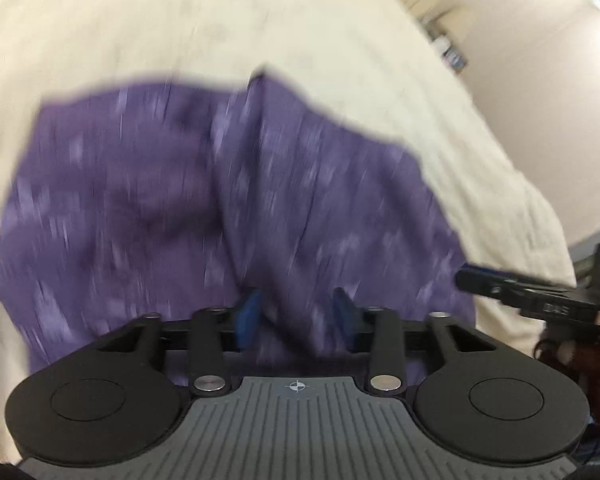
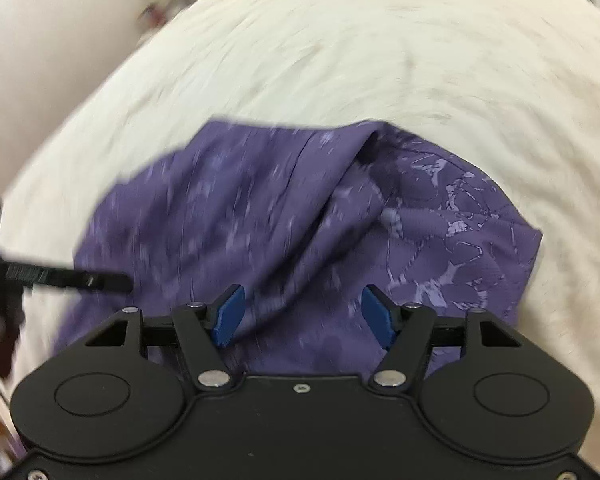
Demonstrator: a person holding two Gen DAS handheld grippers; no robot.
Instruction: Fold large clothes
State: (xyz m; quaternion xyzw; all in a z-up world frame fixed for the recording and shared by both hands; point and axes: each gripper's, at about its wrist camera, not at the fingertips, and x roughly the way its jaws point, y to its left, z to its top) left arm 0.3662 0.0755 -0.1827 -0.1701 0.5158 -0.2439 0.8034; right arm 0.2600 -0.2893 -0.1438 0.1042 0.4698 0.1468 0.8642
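Your left gripper (image 1: pixel 298 312) is hanging over the purple garment (image 1: pixel 220 208), its blue pads (image 1: pixel 249 318) parted about halfway and gripping nothing; cloth is showing through the gap, but the pads are not pinching it. Your right gripper (image 2: pixel 306 316) is standing wider, its blue pads (image 2: pixel 228 314) apart and empty, with the same purple garment (image 2: pixel 300 220) lying loose beneath. In the left wrist view that right gripper is coming in at 3 o'clock; in the right wrist view the left one is reaching in at 9 o'clock. Beyond them the garment is lying crumpled, with a deep fold toward 12 o'clock, on the cream bed cover (image 2: pixel 340 60), which is stretching away on all sides.
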